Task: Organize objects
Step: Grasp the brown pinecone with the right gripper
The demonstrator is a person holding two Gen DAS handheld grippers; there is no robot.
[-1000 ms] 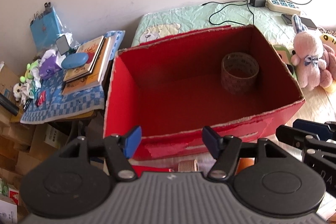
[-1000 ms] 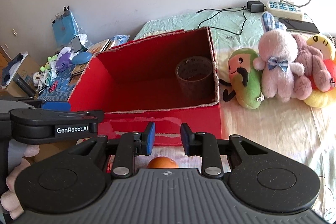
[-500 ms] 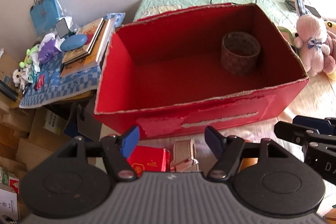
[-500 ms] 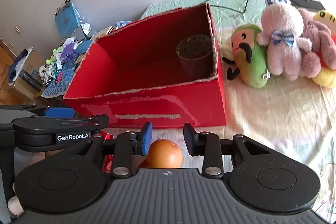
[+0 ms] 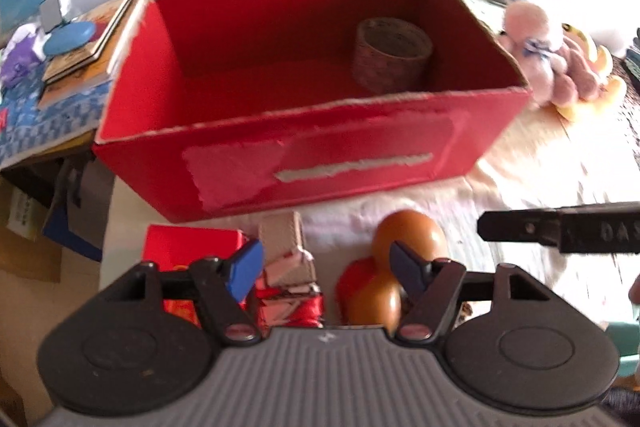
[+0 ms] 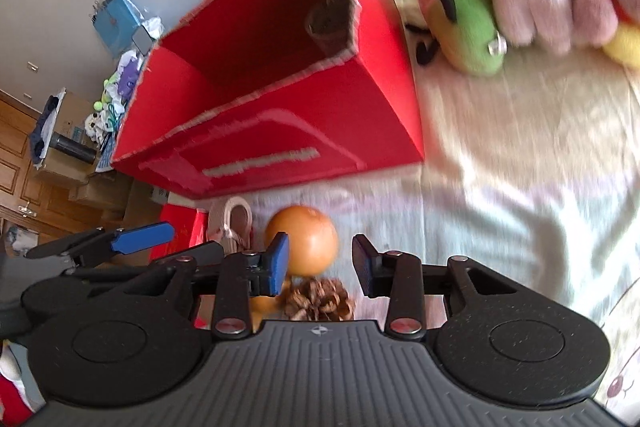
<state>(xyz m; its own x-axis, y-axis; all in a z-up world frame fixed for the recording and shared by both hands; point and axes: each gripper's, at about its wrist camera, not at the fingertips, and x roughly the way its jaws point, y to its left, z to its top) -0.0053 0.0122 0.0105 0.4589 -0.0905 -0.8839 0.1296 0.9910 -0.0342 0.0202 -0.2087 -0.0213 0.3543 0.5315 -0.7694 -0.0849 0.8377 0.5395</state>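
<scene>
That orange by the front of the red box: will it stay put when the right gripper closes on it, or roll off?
The orange looks round and smooth, so it probably rolls if nudged off-centre. It lies on soft bedding, which may damp that somewhat. The right hand-held gripper, jaws just opening, looks barely wider than it; a centred grip seems safest.

One red box (image 5: 320, 155), one tape roll (image 5: 390, 53), two oranges (image 5: 408, 235), one pinecone (image 6: 320, 299).

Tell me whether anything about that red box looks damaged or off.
Yes: the red box has ragged, torn top edges, and its front shows a peeled strip and a paler patch where something was ripped away. Only a tape roll sits inside.
</scene>
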